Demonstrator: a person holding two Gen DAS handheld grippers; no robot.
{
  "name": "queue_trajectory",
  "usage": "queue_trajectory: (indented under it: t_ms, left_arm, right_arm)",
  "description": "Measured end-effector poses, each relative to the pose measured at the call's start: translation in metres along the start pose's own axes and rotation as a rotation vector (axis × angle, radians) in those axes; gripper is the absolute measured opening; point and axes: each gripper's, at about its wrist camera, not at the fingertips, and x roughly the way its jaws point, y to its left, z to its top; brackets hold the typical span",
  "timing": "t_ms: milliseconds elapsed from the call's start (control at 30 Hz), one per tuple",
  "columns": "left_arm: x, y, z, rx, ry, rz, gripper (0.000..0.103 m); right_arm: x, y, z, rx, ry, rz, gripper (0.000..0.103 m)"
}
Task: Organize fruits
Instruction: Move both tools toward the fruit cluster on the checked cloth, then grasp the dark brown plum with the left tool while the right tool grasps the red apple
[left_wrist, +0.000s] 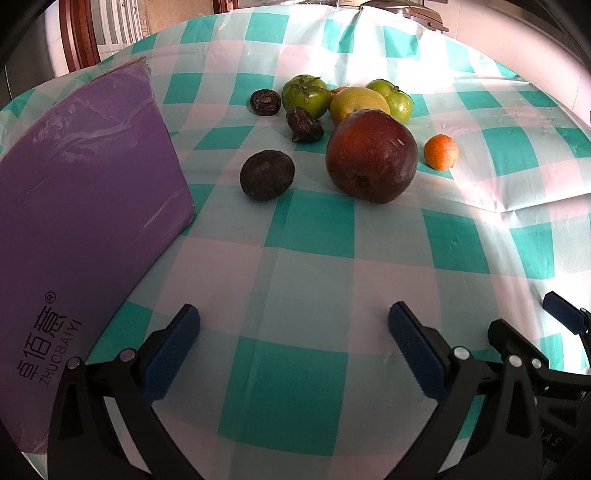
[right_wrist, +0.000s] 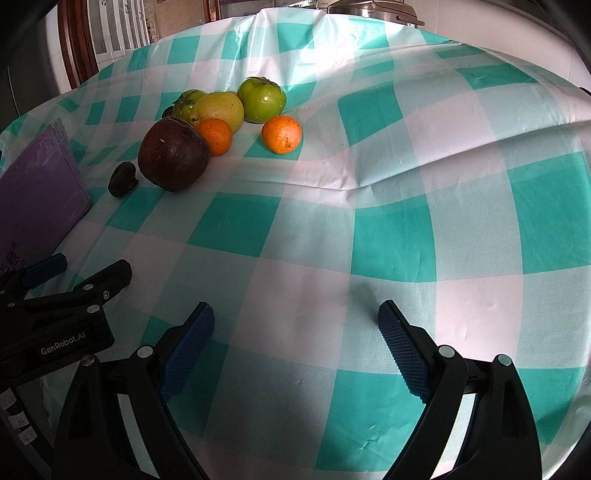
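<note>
Clearly both left gripper (left_wrist: 293, 345) and right gripper (right_wrist: 295, 341) have jaws wide apart, empty; fruit cluster well ahead on counter, so centre on dark red apple (left_wrist: 371, 157) first, avoiding purple box (left_wrist: 85, 206).

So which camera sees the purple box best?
The left wrist view. There the purple box fills the left side, near enough to read its printed ZHUOBAIYI lettering. In the right wrist view the same box is only a smaller slice at the left edge, its lettering mostly cut off.
</note>
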Motion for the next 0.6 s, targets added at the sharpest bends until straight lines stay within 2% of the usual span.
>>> queue_trajectory:
  t_ms: [400,600]
  left_arm:
    - [0.005,-0.001,0.007,-0.019,0.001,0.012,0.102]
    - [0.023,0.002,0.037,0.158,0.027,-0.071,0.102]
  right_arm:
    - [0.0,0.001,0.0,0.0,0.001,-0.001,0.088]
    - [0.0,0.001,0.001,0.0,0.0,0.0,0.088]
